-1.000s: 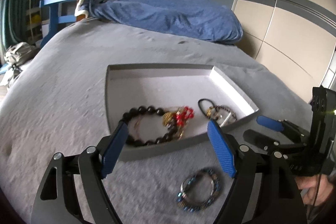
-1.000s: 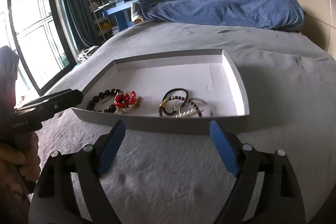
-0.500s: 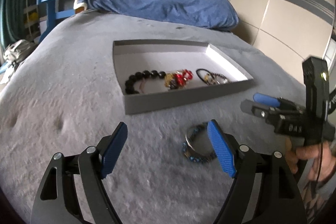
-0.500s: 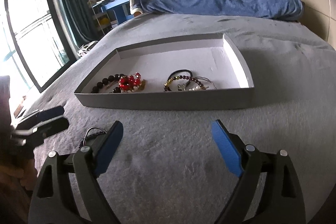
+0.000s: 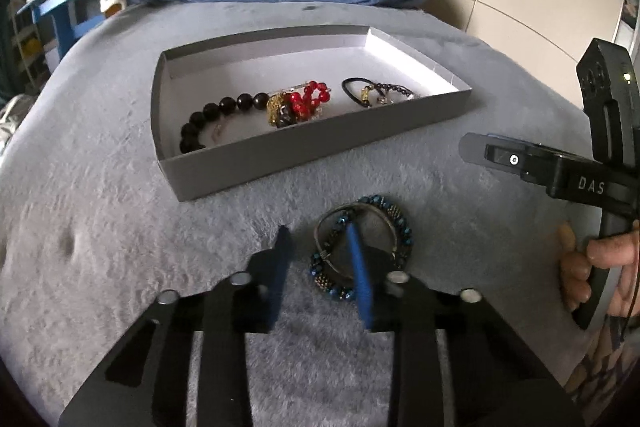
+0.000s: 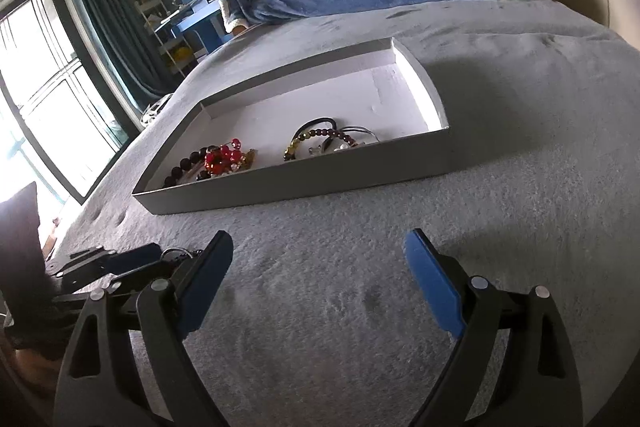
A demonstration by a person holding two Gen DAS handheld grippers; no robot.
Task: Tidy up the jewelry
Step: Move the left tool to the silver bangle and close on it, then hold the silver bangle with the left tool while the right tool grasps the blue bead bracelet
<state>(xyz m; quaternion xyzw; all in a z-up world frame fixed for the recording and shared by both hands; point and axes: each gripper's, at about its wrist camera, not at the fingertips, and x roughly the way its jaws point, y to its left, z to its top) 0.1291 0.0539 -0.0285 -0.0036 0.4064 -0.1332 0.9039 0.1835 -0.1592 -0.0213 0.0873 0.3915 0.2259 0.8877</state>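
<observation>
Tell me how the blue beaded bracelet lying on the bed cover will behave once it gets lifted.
The blue beaded bracelet looks like several loose loops, so it will probably sag and dangle rather than hold its ring shape. Its small glossy beads may slip. The left gripper is closing with one finger inside the ring, so it would likely catch only one side; the rest may swing.

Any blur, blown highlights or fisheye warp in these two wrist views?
Left wrist: closing left gripper fingers motion-blurred, bracelet between them sharp; box edges bow. Right wrist: window blown out white, right gripper sharp, horizon tilted, corners vignetted black.
</observation>
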